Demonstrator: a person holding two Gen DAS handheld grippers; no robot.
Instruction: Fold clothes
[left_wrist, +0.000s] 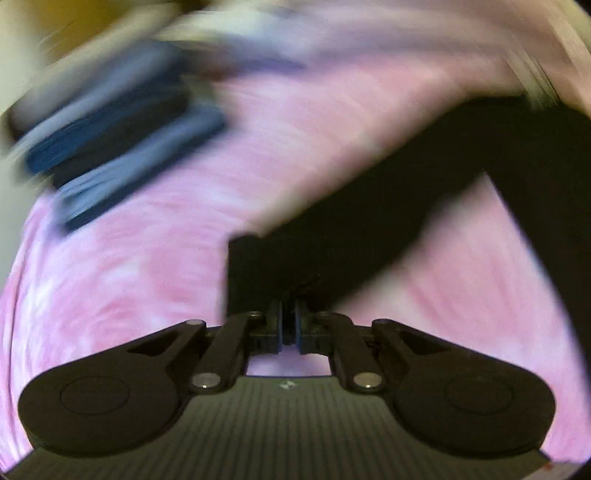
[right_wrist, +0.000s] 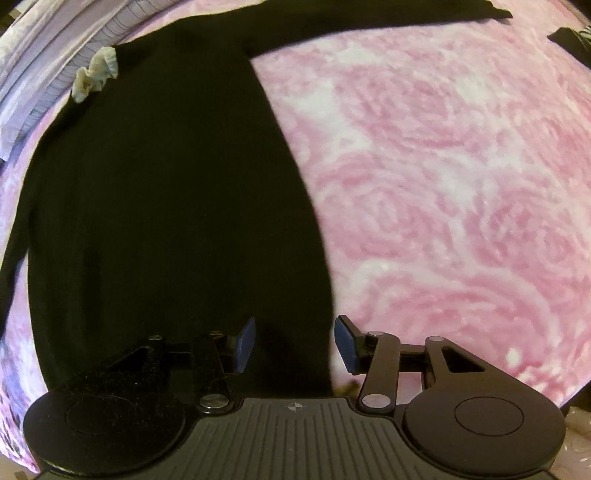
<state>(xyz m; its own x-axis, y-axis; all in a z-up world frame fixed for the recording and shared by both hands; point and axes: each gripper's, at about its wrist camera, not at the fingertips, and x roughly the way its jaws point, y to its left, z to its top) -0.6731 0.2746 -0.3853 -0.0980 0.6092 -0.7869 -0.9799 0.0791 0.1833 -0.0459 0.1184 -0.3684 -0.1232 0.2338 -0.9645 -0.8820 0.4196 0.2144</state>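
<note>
A black long-sleeved garment (right_wrist: 166, 203) lies spread flat on a pink rose-patterned bedspread (right_wrist: 443, 184), one sleeve stretched toward the top right. My right gripper (right_wrist: 295, 343) is open and points down over the garment's right side edge; black cloth lies under the gap, with the pads off it. The left wrist view is motion-blurred. There my left gripper (left_wrist: 288, 325) is shut, and a black sleeve (left_wrist: 388, 206) runs from the upper right down into its closed jaws, its cuff end bent over by the fingertips.
A stack of folded blue and grey clothes (left_wrist: 110, 136) sits at the upper left of the left wrist view. A crumpled white cloth (right_wrist: 96, 74) lies by the garment's shoulder next to lavender striped bedding (right_wrist: 44, 74). A dark item (right_wrist: 572, 40) lies at the far right edge.
</note>
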